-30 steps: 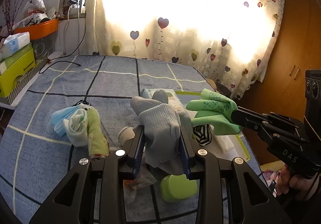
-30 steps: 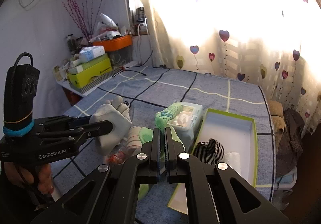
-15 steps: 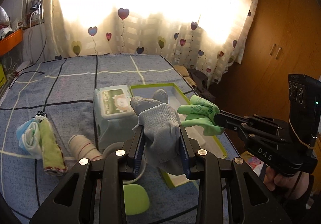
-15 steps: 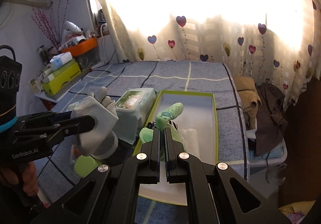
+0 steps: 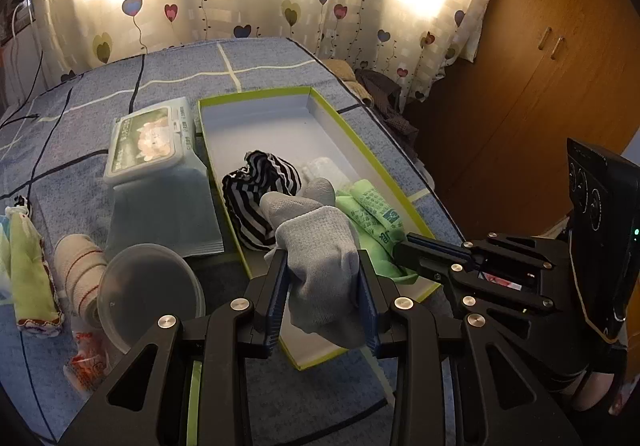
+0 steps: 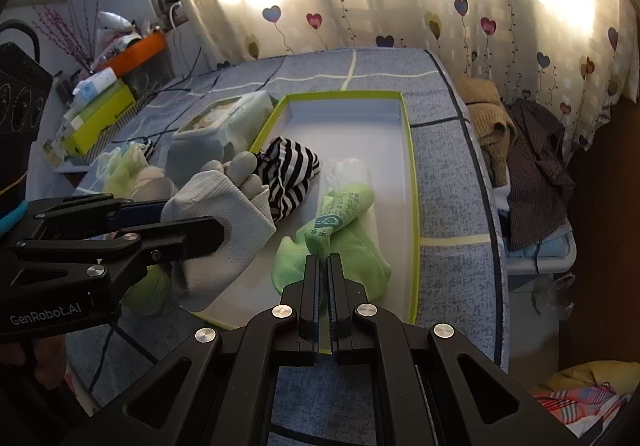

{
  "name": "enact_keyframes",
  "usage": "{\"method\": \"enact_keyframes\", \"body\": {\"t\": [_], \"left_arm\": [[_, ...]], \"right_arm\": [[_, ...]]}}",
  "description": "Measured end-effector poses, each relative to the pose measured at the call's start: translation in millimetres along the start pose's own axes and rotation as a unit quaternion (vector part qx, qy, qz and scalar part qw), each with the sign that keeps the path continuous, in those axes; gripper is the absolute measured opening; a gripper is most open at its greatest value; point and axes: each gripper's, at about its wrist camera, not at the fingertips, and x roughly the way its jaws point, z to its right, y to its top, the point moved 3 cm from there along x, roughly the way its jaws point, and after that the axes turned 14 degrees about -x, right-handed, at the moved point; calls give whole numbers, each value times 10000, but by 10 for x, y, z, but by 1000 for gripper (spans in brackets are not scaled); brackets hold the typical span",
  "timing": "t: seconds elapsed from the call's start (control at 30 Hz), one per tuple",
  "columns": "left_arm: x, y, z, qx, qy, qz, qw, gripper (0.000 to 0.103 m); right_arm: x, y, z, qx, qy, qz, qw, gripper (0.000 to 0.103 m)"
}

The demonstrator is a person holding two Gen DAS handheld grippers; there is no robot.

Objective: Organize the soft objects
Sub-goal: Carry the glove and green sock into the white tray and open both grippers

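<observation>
Since a second ago both views have swung from the clutter on the bed toward the green-rimmed box, which now fills the middle of each picture. The left hand-held gripper is clamped on a grey knit glove, then held above the loose things beside the box and now hanging over the box's near corner. The right hand-held gripper has its fingers pressed together on a green glove, which was up in the air before and now trails down onto the box floor at the near end, beside a black-and-white striped cloth and a clear plastic bundle already lying in the box.

The far half of the box floor is bare white. On the box's long side toward the wet-wipes pack the pack sits almost against the rim; nearer along that side stand a clear plastic tub and a rolled beige sock. Along the box's other long side only a strip of blue checked bedspread runs to the bed's edge, past which clothes are heaped
</observation>
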Motion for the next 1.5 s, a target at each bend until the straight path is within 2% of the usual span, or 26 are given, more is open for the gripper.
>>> {"method": "enact_keyframes", "body": {"t": [0.3,0.87,1.0,1.13,1.5], "left_arm": [[272,86,-8,-95,144,-285,9994,34],[596,589,-69,-301,500,-123,9982,34],[581,617,-72,-291,469,-81,9984,35],[483,610,-68,-292,313,-2,9991,39],[-27,513,-22,-342,-176,439,9983,39]], "right_arm": [[273,34,114,97,141,-207,9996,4],[680,479,417,17,97,-240,9997,6],[649,494,465,121,88,-171,9997,18],[521,454,457,136,22,-111,9998,43],[-45,404,279,175,-170,331,9992,51]]}}
